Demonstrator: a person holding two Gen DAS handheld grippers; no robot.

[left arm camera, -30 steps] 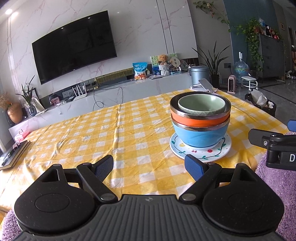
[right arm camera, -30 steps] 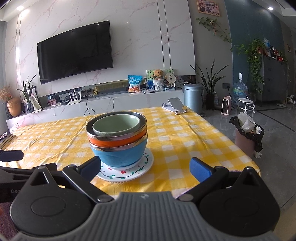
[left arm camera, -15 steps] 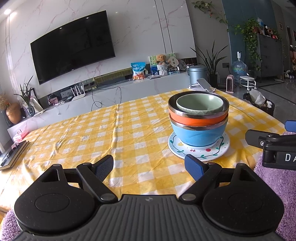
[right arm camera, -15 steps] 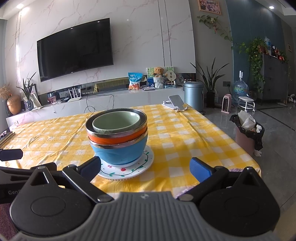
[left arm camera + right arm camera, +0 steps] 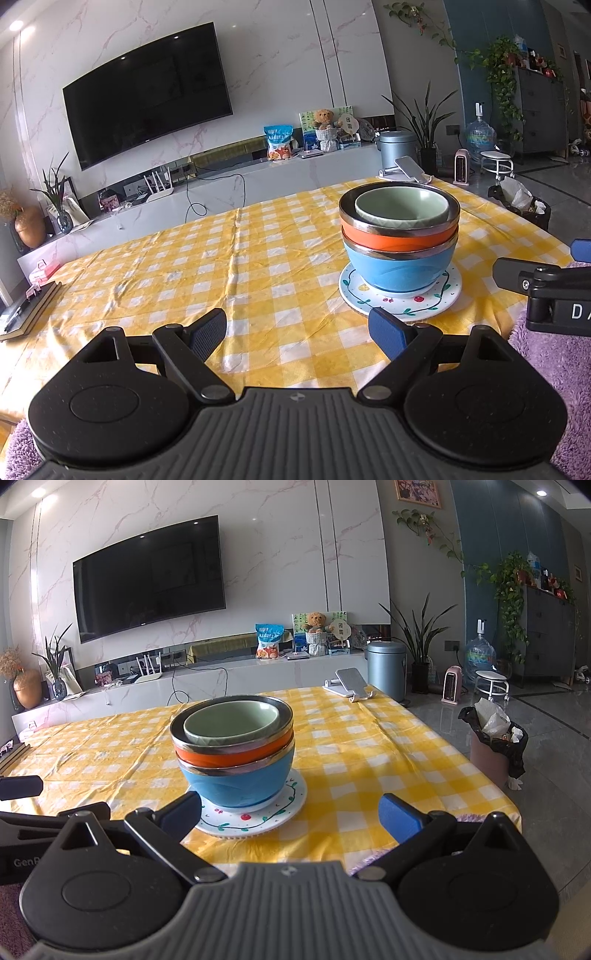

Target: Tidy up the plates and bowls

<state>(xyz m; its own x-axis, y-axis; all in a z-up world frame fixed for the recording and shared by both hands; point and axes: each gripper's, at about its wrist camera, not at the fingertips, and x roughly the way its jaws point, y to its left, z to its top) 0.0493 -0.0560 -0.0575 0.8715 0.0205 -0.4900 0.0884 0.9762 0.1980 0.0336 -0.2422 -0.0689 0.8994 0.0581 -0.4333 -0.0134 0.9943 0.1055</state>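
A green bowl (image 5: 400, 211) sits inside an orange bowl (image 5: 395, 242), nested in a blue bowl (image 5: 399, 271), on a white flowered plate (image 5: 400, 304) on the yellow checked tablecloth (image 5: 207, 273). The stack also shows in the right wrist view: green bowl (image 5: 232, 720), orange bowl (image 5: 236, 757), blue bowl (image 5: 240, 788), plate (image 5: 258, 818). My left gripper (image 5: 297, 334) is open and empty, near the table's front edge, left of the stack. My right gripper (image 5: 290, 814) is open and empty, just in front of the plate.
A phone stand (image 5: 351, 685) sits at the table's far right corner. A book (image 5: 26, 314) lies at the left edge. A bin with a black bag (image 5: 496, 747) stands on the floor to the right. A purple fluffy cover (image 5: 554, 369) lies near the front.
Both grippers have drifted slightly, so the stack sits a little differently in each view. The bowls and plate have not moved. Both grippers stay open.
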